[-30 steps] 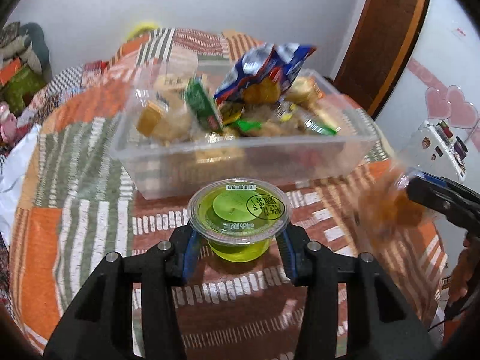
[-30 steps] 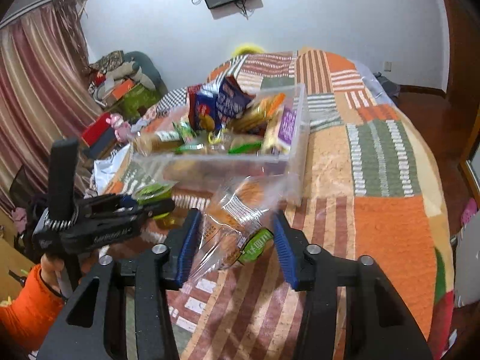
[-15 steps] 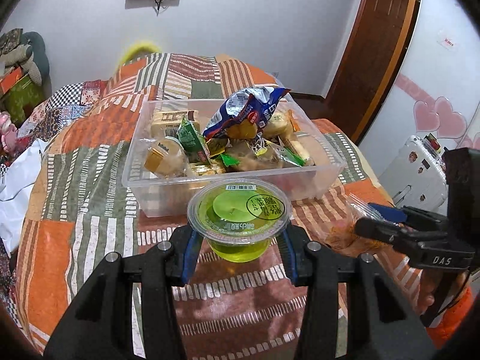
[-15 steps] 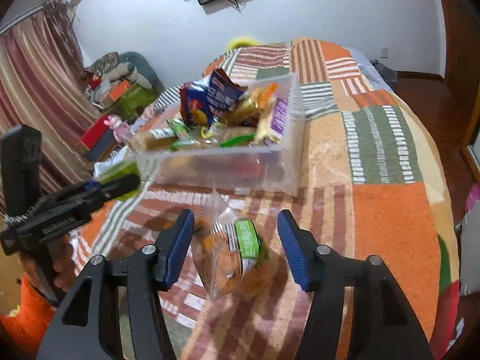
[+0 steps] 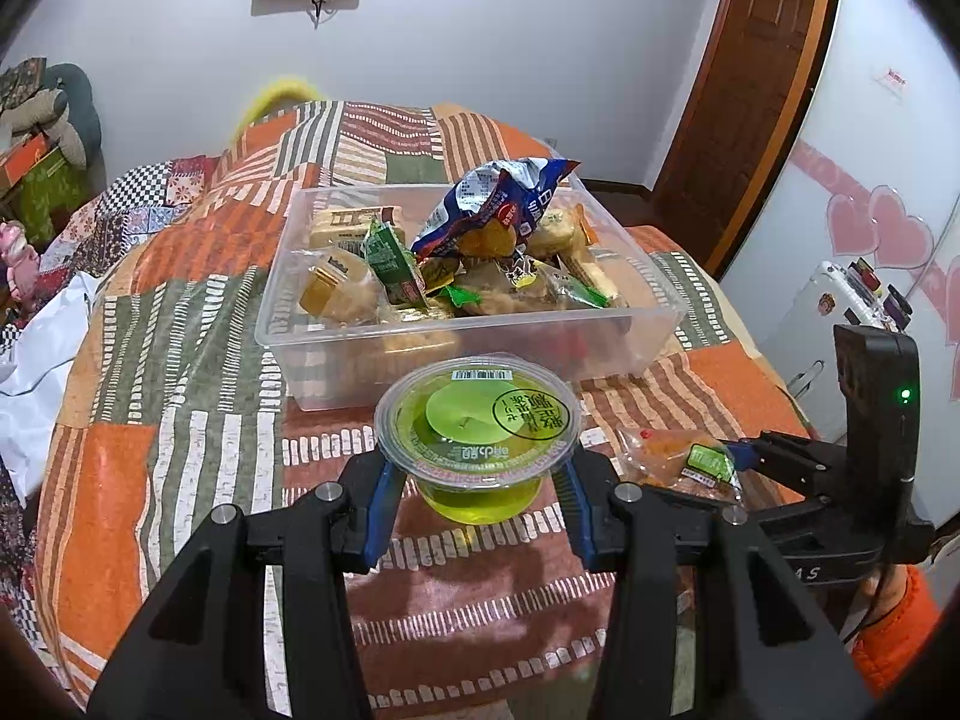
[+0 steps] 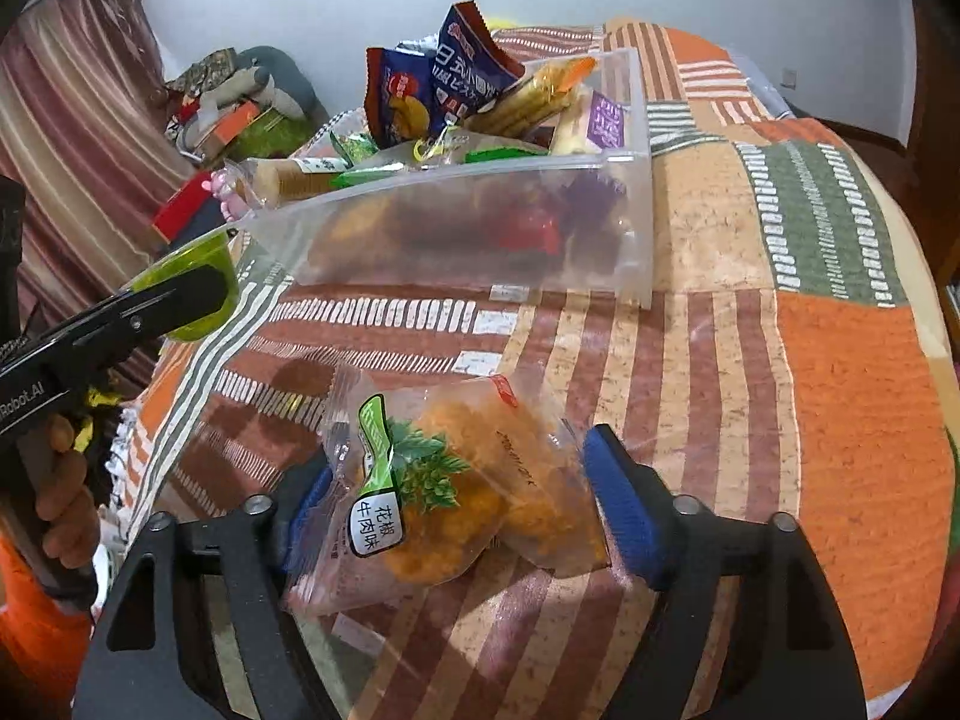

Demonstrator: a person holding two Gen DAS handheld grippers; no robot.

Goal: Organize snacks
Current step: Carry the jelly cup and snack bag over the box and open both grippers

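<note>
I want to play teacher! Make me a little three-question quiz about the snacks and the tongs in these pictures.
1. True or false: the left tongs grip a green jelly cup.
2. What lies between the right tongs?
A. a banana
B. a clear bag of orange snacks
C. a spoon
3. Fill in: most snacks, such as the blue packet, sit in a clear plastic ____ on the patchwork quilt.

Key: 1 true; 2 B; 3 box.
</note>
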